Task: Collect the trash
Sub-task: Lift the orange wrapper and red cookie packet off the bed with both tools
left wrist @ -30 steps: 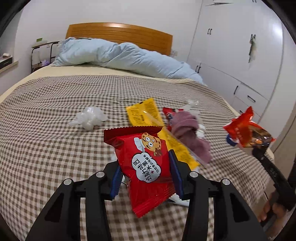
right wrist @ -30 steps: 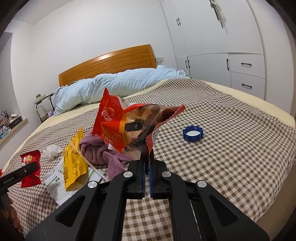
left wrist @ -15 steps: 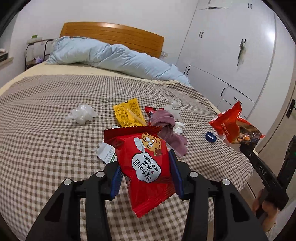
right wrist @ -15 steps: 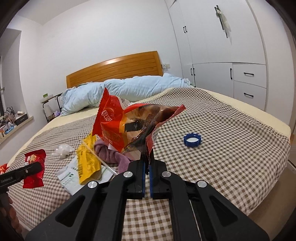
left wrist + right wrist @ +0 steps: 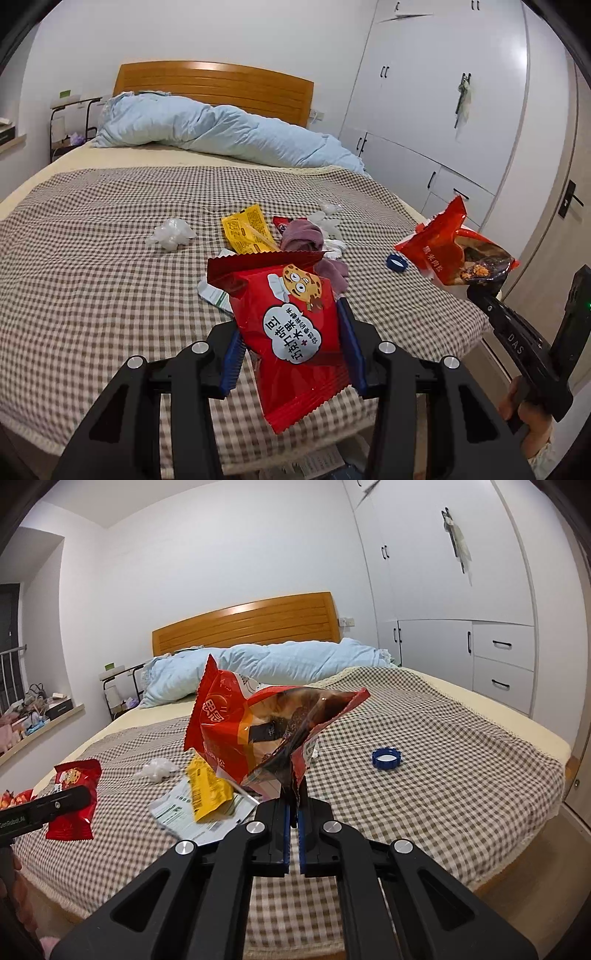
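The left gripper (image 5: pixel 291 347) clamped a red cookie packet (image 5: pixel 291 325) above the bed (image 5: pixel 92 258). The right gripper (image 5: pixel 293 808) pinched an orange-red snack bag (image 5: pixel 258 731), held clear of the bed's remaining litter.

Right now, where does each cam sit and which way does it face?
Left wrist: behind the left tongs gripping a red cookie packet, facing the headboard; the right tongs and a hand show.
Right wrist: behind the right tongs pinching an orange-red snack bag, facing the headboard.
Shared: checked bed cover, blue cap.
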The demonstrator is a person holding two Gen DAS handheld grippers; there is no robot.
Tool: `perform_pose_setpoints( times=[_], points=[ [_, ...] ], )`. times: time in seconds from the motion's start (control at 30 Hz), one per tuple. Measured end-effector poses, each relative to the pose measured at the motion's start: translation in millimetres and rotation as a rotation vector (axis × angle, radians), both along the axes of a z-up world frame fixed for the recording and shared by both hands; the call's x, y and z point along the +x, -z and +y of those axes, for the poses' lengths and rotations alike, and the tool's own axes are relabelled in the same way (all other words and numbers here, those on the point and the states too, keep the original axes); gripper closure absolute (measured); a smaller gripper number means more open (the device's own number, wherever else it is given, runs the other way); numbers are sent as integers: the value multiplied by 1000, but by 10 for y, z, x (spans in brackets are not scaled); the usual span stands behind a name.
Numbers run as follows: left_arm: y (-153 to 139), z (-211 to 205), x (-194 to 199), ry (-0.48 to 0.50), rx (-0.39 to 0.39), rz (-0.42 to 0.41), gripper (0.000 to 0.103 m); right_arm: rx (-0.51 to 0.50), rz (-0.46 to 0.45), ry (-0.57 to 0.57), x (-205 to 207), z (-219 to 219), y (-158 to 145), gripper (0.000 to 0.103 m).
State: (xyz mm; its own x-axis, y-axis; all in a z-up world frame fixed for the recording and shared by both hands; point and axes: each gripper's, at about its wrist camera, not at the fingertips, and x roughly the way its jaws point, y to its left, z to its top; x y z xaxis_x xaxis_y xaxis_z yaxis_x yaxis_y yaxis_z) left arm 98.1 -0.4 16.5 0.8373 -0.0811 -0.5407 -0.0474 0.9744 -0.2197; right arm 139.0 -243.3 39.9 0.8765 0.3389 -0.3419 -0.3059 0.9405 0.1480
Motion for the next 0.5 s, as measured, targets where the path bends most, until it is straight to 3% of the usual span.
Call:
perform_pose_setpoints(
  times=[0.5],
  points=[
    [70,-250,-565,60,14,12,59,-61,2,-41,-548,-54,139,100]
  ],
)
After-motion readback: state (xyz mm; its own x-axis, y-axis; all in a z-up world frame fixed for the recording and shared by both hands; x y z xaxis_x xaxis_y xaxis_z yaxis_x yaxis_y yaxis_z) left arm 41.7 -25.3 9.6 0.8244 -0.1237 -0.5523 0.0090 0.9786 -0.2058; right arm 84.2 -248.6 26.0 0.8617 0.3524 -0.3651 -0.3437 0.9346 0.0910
